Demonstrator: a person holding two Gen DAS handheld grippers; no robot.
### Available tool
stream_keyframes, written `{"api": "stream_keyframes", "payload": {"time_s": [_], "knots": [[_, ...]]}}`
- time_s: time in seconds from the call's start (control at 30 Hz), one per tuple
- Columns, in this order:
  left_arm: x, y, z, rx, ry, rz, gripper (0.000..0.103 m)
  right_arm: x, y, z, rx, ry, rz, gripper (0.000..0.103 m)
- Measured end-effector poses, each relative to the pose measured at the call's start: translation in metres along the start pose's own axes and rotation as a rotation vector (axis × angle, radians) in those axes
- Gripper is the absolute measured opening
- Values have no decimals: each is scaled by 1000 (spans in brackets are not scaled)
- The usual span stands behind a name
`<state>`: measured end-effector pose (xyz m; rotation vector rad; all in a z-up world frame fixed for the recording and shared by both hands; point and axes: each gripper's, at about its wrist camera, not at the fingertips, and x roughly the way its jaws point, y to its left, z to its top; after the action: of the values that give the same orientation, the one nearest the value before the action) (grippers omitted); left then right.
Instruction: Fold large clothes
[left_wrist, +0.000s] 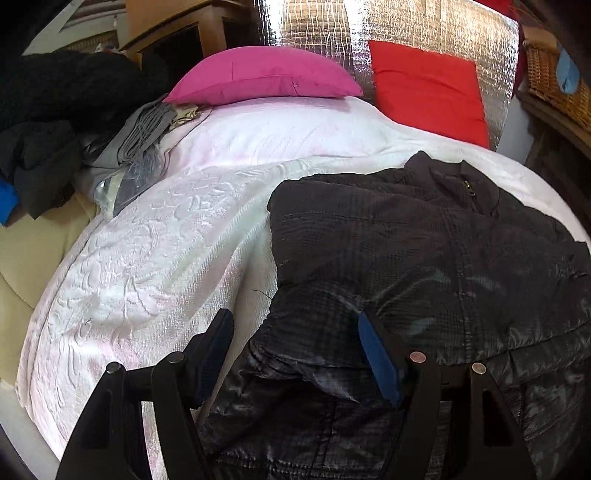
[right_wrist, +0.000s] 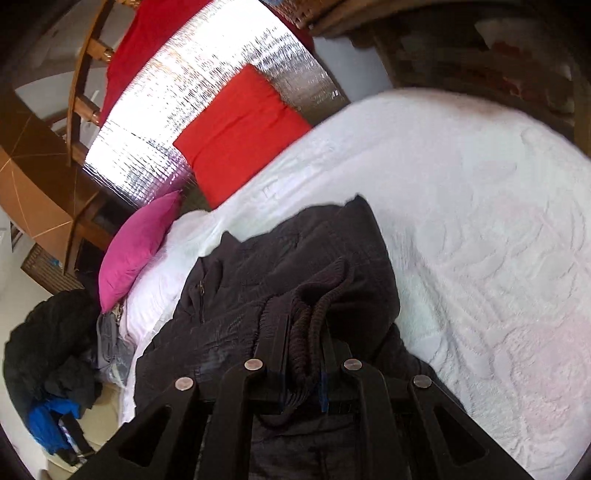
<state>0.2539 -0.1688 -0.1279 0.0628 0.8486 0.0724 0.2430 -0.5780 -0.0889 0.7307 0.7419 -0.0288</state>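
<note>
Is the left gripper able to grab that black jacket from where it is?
Probably yes: the left gripper is open right over the black jacket, nothing between them, while the right gripper already clamps its ribbed cuff.

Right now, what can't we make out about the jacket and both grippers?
- Jacket hem: cut off by the left wrist view's bottom edge.
- Ribbed cuff in the right gripper: its pads hidden by fabric.
- Left gripper: open over the jacket; contact unclear.
- Jacket's far sleeve: folded under, unseen.

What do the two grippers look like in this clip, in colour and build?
The left gripper and the right gripper share one build: matte black angular linkage arms with triangular cut-outs, round silver pivot pins, and blue pads lining the jaws. No cables, markings or sleeves are visible.
</note>
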Motion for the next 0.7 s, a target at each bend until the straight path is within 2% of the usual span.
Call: {"api": "stream_keyframes", "payload": {"time_s": [0.1,0.3,0.47,0.53,0.6,0.63,0.67,0.7], "knots": [[1,-1,-1,12,-1,6,70,6,-8,1,51,47,30,17],[1,-4,-1,39,-9,21,70,20,-9,-2,51,86,30,20],[1,-4,0,48,-14,25,70,26,-4,-5,47,95,32,20],[1,-3,0,46,-12,21,70,27,-3,-5,45,93,34,24],[1,-3,-1,46,-12,20,70,28,-2,-6,45,98,36,33],[1,-3,-1,48,-13,21,70,29,-1,-7,50,100,47,47],[1,-3,-1,51,-14,22,70,29,-1,-8,53,98,57,66],[1,-2,-1,54,-15,23,70,28,1,-9,54,85,69,69]]}}
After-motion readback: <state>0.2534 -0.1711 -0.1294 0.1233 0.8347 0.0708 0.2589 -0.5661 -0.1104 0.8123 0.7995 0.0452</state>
